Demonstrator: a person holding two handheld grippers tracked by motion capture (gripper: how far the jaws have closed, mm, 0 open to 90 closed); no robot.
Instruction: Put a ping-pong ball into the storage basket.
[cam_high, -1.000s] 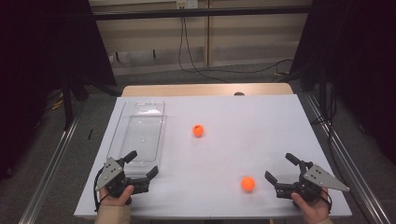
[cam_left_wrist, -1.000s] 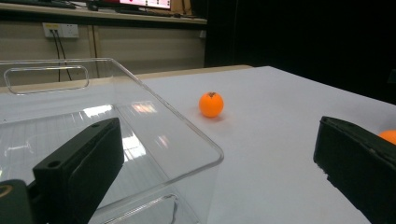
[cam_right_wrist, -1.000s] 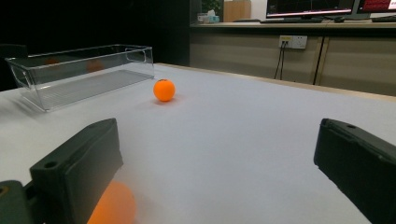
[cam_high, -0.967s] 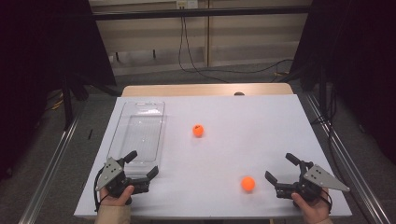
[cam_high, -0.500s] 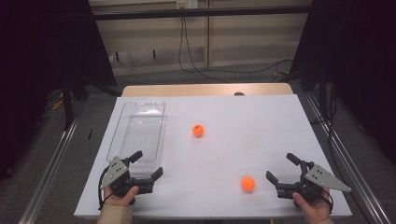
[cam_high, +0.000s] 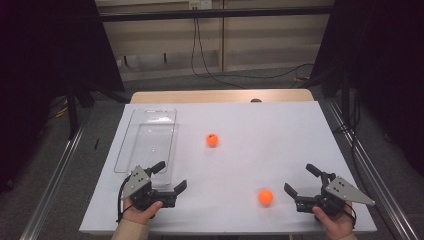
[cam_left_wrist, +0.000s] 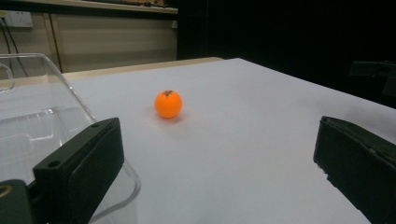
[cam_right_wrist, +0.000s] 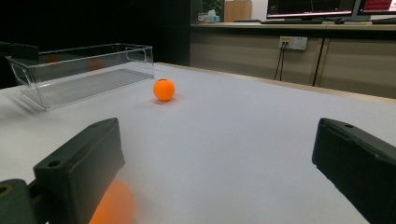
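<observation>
Two orange balls lie on the white table (cam_high: 260, 135). The far ball (cam_high: 212, 139) rests near the middle, right of a clear plastic bin (cam_high: 148, 139). The near ball (cam_high: 265, 196) lies close to the front edge. My left gripper (cam_high: 170, 177) stands open at the bin's near end, pointing toward the far ball (cam_left_wrist: 168, 103). Wide open as well, my right gripper (cam_high: 301, 180) sits just right of the near ball, which shows blurred behind its left jaw (cam_right_wrist: 114, 205). Its view also takes in the far ball (cam_right_wrist: 164, 89) and the bin (cam_right_wrist: 84, 70). Neither holds anything.
A wooden strip (cam_high: 220, 96) borders the table's far edge. Metal rails (cam_high: 55, 185) run along the floor on both sides. Cables hang by the back wall (cam_high: 200, 45). Open white surface lies between the balls and to the right.
My left gripper has shifted slightly right and forward along the bin's near end. The right gripper and both balls have stayed in place.
</observation>
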